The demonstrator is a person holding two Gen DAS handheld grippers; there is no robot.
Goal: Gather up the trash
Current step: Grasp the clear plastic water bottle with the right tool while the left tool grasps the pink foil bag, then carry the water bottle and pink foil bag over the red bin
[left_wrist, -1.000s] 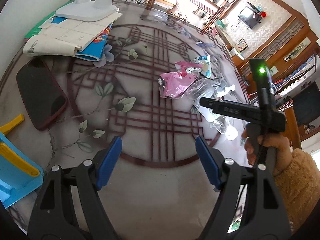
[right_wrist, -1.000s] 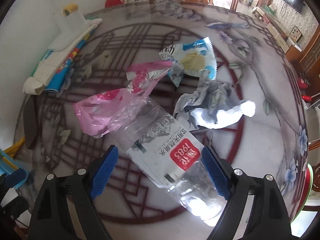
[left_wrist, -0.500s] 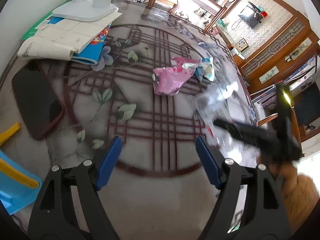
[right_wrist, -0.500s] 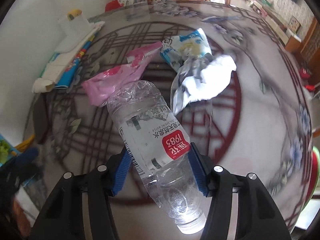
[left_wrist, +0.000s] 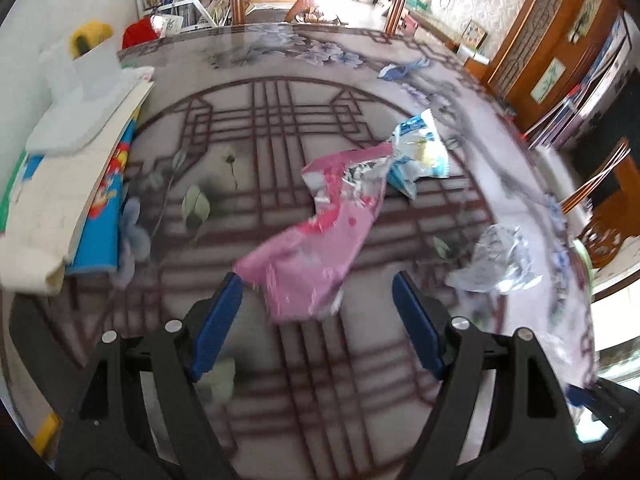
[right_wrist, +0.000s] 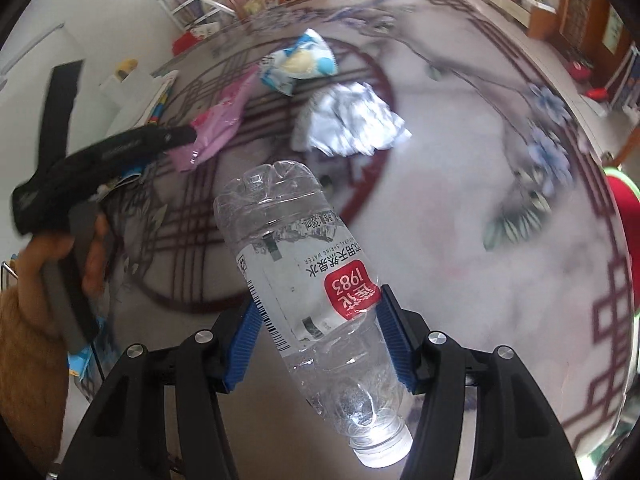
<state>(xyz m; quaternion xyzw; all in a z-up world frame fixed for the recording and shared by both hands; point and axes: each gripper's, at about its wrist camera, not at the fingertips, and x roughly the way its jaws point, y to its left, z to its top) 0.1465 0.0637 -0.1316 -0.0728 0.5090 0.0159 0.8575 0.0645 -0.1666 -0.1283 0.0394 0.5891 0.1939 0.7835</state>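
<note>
My right gripper [right_wrist: 320, 336] is shut on a clear plastic water bottle [right_wrist: 304, 264] with a red-and-white label, held above the table with its cap end toward the camera. My left gripper [left_wrist: 318, 320] is open, just short of a pink plastic wrapper [left_wrist: 320, 240] lying on the round patterned table [left_wrist: 260, 140]. Behind the wrapper lies a blue-and-white snack bag [left_wrist: 420, 152], and to the right a crumpled silver-white wrapper [left_wrist: 500, 264]. In the right wrist view the left gripper's body [right_wrist: 100, 160] reaches toward the pink wrapper [right_wrist: 216, 124], with the snack bag [right_wrist: 300, 62] and the silver wrapper [right_wrist: 344, 124] beyond.
A stack of books and papers [left_wrist: 68, 184] with a white stand lies at the table's left edge. A dark flat object [left_wrist: 36, 340] lies at the near left. Wooden furniture and chairs [left_wrist: 600, 208] stand beyond the table's right edge.
My right gripper closed on the water bottle and lifted it off the table. My left gripper moved forward and right, up to the pink wrapper.
</note>
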